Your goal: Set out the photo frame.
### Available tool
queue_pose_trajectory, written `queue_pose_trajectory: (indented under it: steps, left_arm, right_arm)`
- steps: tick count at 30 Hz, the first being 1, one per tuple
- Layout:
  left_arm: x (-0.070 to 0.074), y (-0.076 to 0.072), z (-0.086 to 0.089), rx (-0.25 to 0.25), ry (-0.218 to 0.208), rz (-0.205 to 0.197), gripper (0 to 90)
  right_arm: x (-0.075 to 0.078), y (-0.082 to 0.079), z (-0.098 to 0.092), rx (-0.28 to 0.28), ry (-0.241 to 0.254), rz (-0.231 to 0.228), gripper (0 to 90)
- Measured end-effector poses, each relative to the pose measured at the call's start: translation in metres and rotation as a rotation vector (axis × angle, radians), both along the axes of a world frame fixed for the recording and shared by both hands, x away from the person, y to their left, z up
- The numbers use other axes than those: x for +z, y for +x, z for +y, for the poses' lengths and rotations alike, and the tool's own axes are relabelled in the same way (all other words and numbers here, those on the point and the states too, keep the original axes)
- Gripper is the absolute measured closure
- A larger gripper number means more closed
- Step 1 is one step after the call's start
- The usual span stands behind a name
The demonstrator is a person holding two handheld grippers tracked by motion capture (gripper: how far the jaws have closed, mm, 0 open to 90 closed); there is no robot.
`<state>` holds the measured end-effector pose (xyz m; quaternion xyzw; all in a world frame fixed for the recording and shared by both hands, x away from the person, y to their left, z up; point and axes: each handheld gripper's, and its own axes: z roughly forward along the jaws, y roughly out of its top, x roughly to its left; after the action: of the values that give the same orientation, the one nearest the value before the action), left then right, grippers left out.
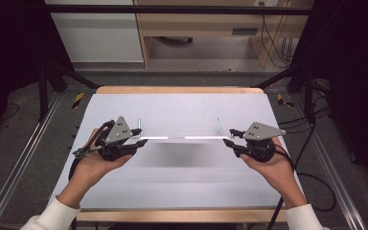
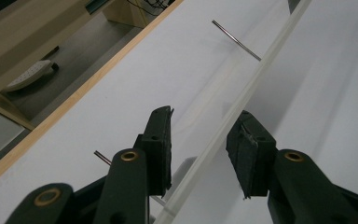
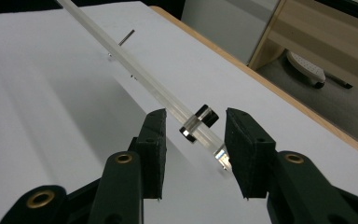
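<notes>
A long clear strip (image 1: 184, 138) hangs level above the white table (image 1: 182, 108) and casts a soft shadow toward me. Two thin metal pins (image 1: 217, 123) stand up from it. My left gripper (image 1: 140, 136) has one end between its jaws. In the left gripper view the strip (image 2: 256, 74) runs close along one pad (image 2: 244, 149), with a gap to the other; my left gripper (image 2: 205, 135) stands open. My right gripper (image 1: 231, 136) has the other end. There the strip (image 3: 158, 88) ends beside one pad (image 3: 242, 144), carrying a small black round piece (image 3: 203, 119). My right gripper (image 3: 196, 135) is open too.
The table's wooden far edge (image 1: 179, 89) borders a grey floor with cables. Metal rails (image 1: 19, 163) run along both sides of the table. A light wooden cabinet (image 1: 211, 24) stands beyond the far edge.
</notes>
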<state>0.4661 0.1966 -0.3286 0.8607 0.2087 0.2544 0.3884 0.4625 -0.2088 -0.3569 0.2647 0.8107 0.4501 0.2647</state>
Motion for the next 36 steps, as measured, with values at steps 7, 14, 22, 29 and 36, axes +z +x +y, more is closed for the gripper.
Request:
queue_pose_trajectory:
  steps: [7,14,22,29,36]
  left_arm:
    - [0.009,0.016,0.000,0.007,-0.006,-0.008,58.7]
    - [0.015,0.026,0.000,0.023,-0.039,-0.027,55.3]
    - [0.024,0.024,0.007,0.057,-0.231,-0.106,33.8]
    - [0.030,0.017,0.024,0.133,-0.338,-0.137,19.8]
    - [0.013,0.012,0.047,0.224,-0.350,-0.102,11.9]
  right_arm:
    - [0.008,0.015,0.000,0.009,0.054,-0.021,56.6]
    - [0.012,0.027,0.001,-0.013,0.079,-0.041,56.0]
    - [0.015,0.036,0.002,-0.035,0.105,-0.035,55.8]
    - [0.019,0.048,0.003,-0.066,0.129,-0.032,55.2]
    - [0.024,0.061,0.005,-0.089,0.146,-0.020,54.9]
